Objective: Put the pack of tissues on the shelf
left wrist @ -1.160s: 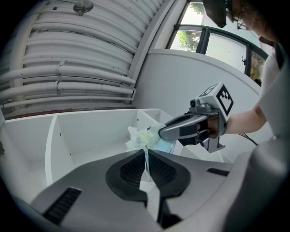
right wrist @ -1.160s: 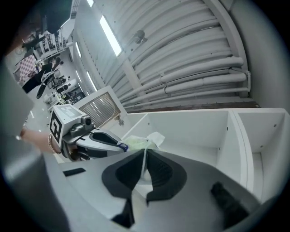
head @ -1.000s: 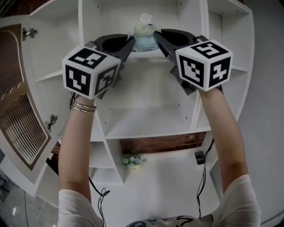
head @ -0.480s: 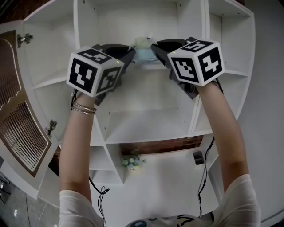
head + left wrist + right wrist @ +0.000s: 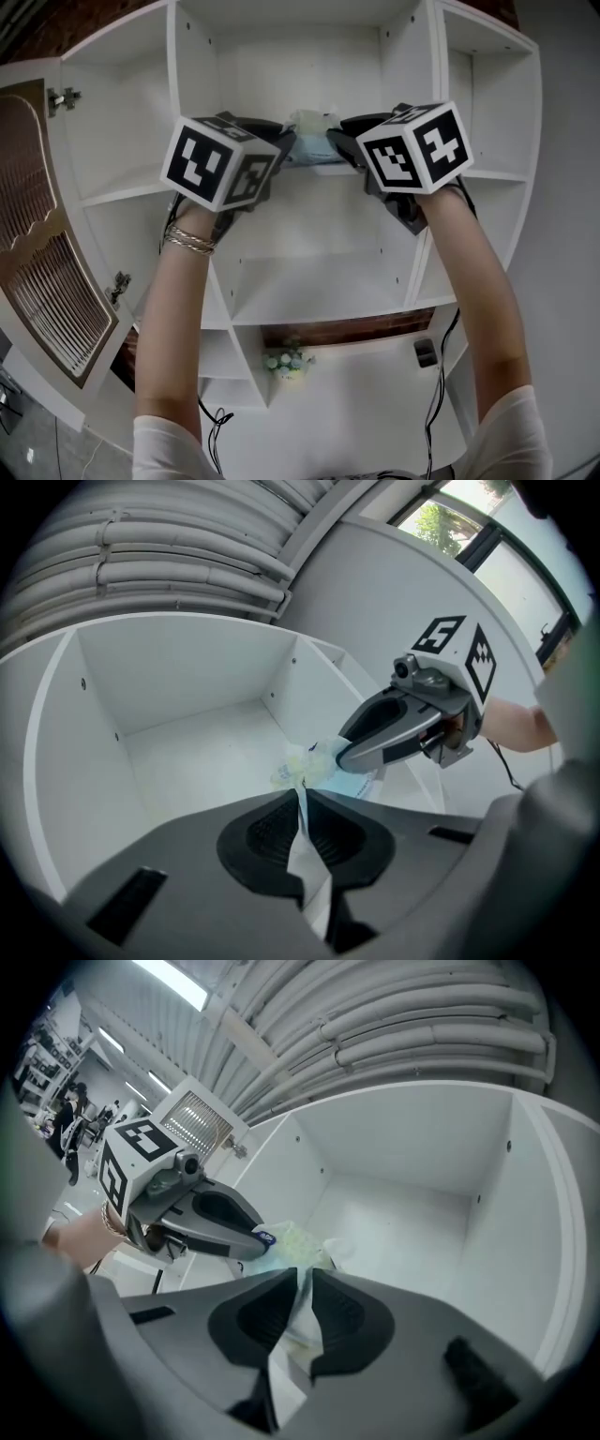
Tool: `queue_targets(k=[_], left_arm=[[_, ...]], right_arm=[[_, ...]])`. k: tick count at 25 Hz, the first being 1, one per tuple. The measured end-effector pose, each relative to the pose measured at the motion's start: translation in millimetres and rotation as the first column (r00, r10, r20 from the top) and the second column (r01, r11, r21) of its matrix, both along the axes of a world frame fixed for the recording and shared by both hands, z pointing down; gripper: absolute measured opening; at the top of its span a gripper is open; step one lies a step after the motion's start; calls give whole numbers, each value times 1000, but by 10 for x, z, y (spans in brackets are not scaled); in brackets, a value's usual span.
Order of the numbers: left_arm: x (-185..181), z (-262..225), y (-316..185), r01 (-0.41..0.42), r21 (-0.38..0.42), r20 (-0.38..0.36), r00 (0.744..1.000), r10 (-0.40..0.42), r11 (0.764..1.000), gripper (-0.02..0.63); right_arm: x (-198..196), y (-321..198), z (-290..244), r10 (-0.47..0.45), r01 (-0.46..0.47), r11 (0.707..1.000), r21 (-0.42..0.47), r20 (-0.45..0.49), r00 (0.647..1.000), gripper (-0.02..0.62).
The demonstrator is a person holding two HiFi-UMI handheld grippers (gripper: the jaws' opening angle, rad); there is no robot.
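The pack of tissues (image 5: 312,139), pale blue and green in a crinkled clear wrapper, hangs between both grippers at the front of an upper compartment of the white shelf unit (image 5: 309,244). My left gripper (image 5: 284,143) is shut on the wrapper's left end, my right gripper (image 5: 339,143) on its right end. In the left gripper view, the jaws (image 5: 300,794) pinch a flap of wrapper, with the pack (image 5: 314,764) just beyond and the right gripper (image 5: 343,757) opposite. The right gripper view shows its jaws (image 5: 302,1274) pinching wrapper, the pack (image 5: 298,1241) and the left gripper (image 5: 262,1239). Whether the pack rests on the board is hidden.
The compartment's bare white floor (image 5: 187,747) and side walls lie behind the pack. An open cabinet door with a brown slatted panel (image 5: 47,253) stands at left. Lower down are a small bunch of flowers (image 5: 286,361), a black item (image 5: 425,352) and hanging cables.
Both grippers, still holding the pack, have drawn closer together and sunk in the picture. The pack now sits at the compartment's front edge.
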State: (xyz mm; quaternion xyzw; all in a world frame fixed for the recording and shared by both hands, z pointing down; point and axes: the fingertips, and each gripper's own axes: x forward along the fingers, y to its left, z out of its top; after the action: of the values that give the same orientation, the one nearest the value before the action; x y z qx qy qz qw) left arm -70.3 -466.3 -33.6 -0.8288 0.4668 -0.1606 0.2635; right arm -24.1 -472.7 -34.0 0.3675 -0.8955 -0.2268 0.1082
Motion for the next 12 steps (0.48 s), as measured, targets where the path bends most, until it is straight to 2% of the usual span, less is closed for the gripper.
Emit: queue_targets(k=[4, 7, 12], left_arm=[[-19, 27, -69, 33, -2, 34, 999, -33, 999, 26], [-45, -15, -99, 15, -2, 3, 1000, -15, 1000, 33], [-116, -34, -118, 25, -12, -21, 999, -26, 1000, 115]], right_arm=[[-18, -58, 24, 25, -26, 1000, -7, -15, 1000, 47], [-3, -118, 19, 47, -47, 999, -15, -26, 999, 86], [54, -155, 15, 61, -62, 998, -30, -34, 998, 118]])
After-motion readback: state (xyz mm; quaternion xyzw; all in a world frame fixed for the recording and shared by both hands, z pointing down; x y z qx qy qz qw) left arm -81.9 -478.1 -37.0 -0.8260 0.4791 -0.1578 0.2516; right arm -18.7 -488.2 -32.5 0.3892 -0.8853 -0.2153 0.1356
